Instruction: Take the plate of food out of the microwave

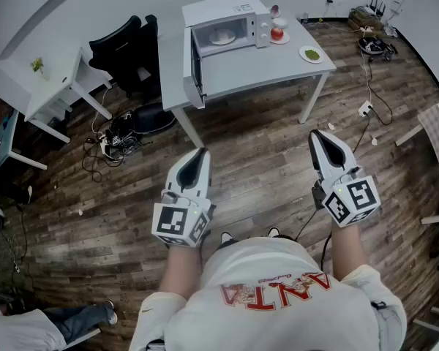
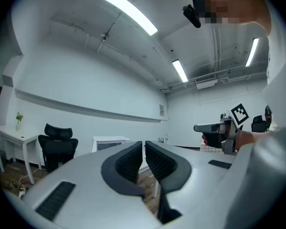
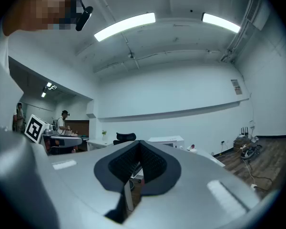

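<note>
Well, from where I sit nothing of the job itself has been done yet. The microwave (image 1: pixel 227 24) stands at the far left end of the grey table (image 1: pixel 263 68), its door (image 1: pixel 195 68) already swung wide open towards me. The white plate (image 1: pixel 222 37) I'm after sits inside the cavity; I can't make out what food is on it from this far off. So the opening step looks finished, and the reach, the grip, the lift out and the set-down are all left.

I'm standing well back from the table, with a stretch of bare wooden floor between us. Both tools are held out level in front of me. The left gripper (image 1: pixel 200 154) has its jaws all but together, with only a sliver of light between the pads and nothing in it. The right gripper (image 1: pixel 318 136) is fully closed, tips meeting, and it is empty too. Neither is anywhere near the plate.

Just right of the microwave there is a small dish with something red (image 1: pixel 278 34) on it, and further right a plate with green food (image 1: pixel 312 54). Neither is inside the oven, so I judge they are not what I want.

My reckoning is that I must first walk in close, then spread one claw before it goes into the cavity. The open door hangs off the table's left front corner, so I'd come in from its right.
</note>
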### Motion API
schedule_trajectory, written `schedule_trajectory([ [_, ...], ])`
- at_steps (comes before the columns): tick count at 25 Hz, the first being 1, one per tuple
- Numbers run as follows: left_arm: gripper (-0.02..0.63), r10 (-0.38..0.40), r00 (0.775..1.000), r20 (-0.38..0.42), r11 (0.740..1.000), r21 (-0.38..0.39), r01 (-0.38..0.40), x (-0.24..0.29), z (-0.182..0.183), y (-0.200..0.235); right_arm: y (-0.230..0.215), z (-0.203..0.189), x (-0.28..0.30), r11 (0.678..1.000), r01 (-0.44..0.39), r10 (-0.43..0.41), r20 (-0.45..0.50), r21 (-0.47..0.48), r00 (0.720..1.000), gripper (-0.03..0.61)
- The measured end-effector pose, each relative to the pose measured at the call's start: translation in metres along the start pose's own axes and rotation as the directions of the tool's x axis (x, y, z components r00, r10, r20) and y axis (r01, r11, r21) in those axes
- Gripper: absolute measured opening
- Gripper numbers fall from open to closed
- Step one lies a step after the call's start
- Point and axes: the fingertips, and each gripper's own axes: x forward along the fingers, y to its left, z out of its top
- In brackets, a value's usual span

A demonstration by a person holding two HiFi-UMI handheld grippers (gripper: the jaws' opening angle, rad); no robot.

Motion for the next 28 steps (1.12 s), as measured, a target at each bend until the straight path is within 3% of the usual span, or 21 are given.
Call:
schedule_trajectory([
  [16,0.026,0.000,1.000,-0.005,1.000,0.001,0.000,0.001,-0.002,-0.005,-0.005,-0.005,-0.002,1.000,0.006,-0.006,0.000,0.014,1.000,-0.002],
  [28,0.026,0.000,1.000,-0.016,1.000,0.012,0.001,0.018,-0.004,-0.037,-0.034,-0.007,-0.023,0.990,-0.066,0.062,0.036,0.126,0.997,0.000],
])
